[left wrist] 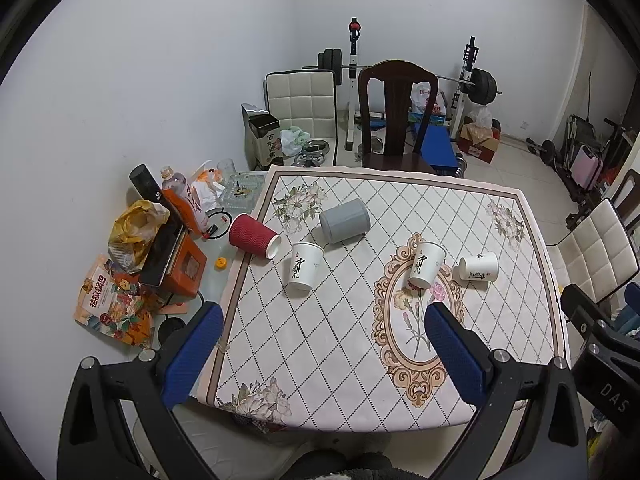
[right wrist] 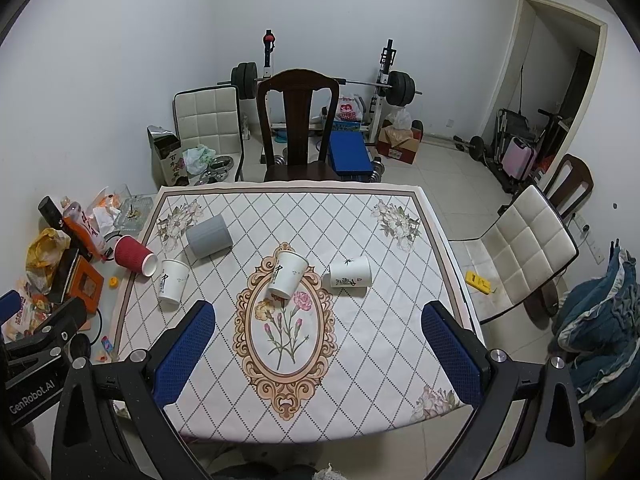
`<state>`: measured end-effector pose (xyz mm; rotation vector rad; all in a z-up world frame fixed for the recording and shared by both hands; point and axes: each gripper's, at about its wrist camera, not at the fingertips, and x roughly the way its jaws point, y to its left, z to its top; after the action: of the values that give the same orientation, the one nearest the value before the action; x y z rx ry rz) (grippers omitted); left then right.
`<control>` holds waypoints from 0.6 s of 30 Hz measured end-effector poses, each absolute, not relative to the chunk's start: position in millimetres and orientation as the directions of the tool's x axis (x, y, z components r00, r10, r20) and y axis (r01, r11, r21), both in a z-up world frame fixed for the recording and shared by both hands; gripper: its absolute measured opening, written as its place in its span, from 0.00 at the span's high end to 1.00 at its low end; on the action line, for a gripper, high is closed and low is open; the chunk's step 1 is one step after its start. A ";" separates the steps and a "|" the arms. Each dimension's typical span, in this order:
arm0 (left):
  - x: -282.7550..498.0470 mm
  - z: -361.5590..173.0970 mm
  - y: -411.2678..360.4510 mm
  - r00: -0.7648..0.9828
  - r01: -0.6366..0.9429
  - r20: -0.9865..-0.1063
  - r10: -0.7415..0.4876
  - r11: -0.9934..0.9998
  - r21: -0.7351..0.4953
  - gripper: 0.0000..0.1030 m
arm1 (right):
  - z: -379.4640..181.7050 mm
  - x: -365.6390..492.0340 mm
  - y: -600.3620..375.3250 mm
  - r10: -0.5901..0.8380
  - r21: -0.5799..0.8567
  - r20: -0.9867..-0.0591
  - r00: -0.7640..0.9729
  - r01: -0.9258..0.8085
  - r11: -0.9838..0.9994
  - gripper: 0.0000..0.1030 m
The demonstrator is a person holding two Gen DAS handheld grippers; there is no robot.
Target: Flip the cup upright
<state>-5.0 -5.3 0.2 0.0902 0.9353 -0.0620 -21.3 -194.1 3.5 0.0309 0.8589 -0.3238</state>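
Several cups lie on their sides on the patterned tablecloth [left wrist: 344,344]: a red ribbed cup [left wrist: 253,236] at the left edge, a grey cup [left wrist: 344,221], a white printed cup [left wrist: 304,266], a second white printed cup [left wrist: 426,265] on the oval motif, and a small white cup [left wrist: 479,267] to its right. In the right wrist view they show as red [right wrist: 134,255], grey [right wrist: 209,236], white [right wrist: 173,281], white [right wrist: 289,273] and small white [right wrist: 350,272]. My left gripper [left wrist: 322,312] is open and empty above the table's near side. My right gripper [right wrist: 318,310] is open and empty too.
Snack bags, a bottle [left wrist: 184,200] and boxes crowd the table's left strip beside the cloth. A dark wooden chair [left wrist: 396,116] stands at the far edge, a white padded chair [right wrist: 524,244] at the right. Gym equipment lines the back wall.
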 end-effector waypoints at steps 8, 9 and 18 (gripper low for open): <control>-5.8 0.0 -5.6 0.590 0.094 -0.807 -0.018 0.994 0.047 0.00 | 3.5 -21.4 -194.8 -0.269 -0.103 -0.748 0.607 0.293 0.950 0.00; -5.1 -1.3 -4.9 0.591 0.094 -0.807 -0.019 0.995 0.045 0.00 | 4.2 -21.1 -195.2 -0.268 -0.103 -0.748 0.606 0.293 0.950 0.00; -7.4 -2.7 -6.3 0.593 0.091 -0.805 -0.018 0.995 0.045 0.00 | 4.0 -21.2 -194.3 -0.269 -0.102 -0.747 0.608 0.295 0.950 0.00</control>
<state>-7.4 -6.3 -2.7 0.0844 0.9344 -0.0634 -21.2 -194.3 4.0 0.0320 0.8578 -0.3257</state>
